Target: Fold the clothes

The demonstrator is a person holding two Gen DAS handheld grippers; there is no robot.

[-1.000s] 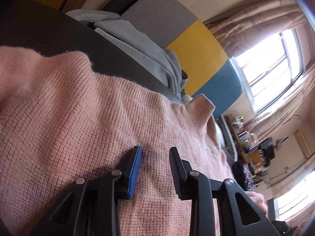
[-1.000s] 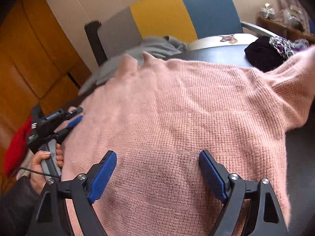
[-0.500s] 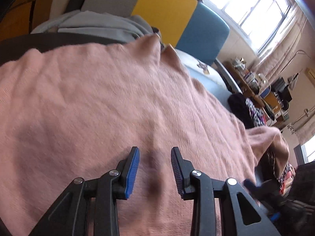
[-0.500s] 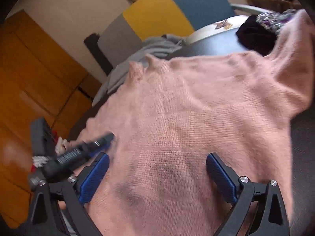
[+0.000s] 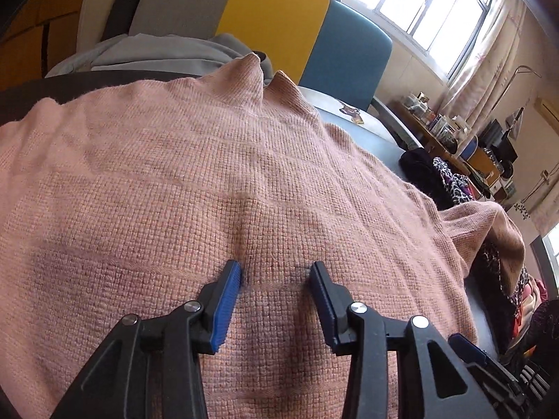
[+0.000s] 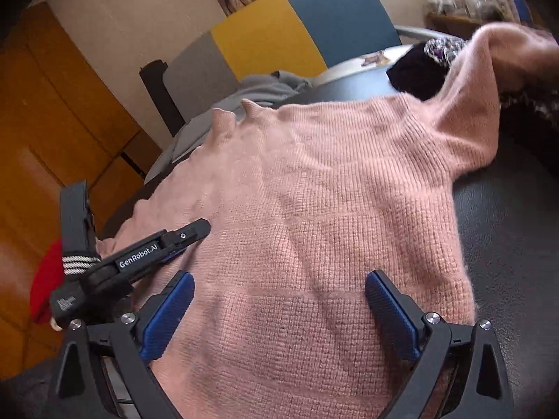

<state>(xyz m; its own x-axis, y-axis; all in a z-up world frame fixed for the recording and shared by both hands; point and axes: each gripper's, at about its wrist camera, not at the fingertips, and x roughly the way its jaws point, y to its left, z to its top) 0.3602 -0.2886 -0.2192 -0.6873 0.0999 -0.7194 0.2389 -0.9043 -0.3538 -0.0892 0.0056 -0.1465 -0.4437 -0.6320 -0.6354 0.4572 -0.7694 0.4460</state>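
Our left wrist view looks steeply down, close over the pink sweater (image 5: 216, 174), facing the striped chair back (image 5: 272, 24) at twelve o'clock. Our right wrist view does likewise, chair at one o'clock. Both share sweater, chair and grey garment (image 6: 265, 87).

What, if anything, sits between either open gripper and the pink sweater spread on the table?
Nothing visible. The left gripper and right gripper both hang directly over the pink sweater, jaws open, with only bare knit between their pads.
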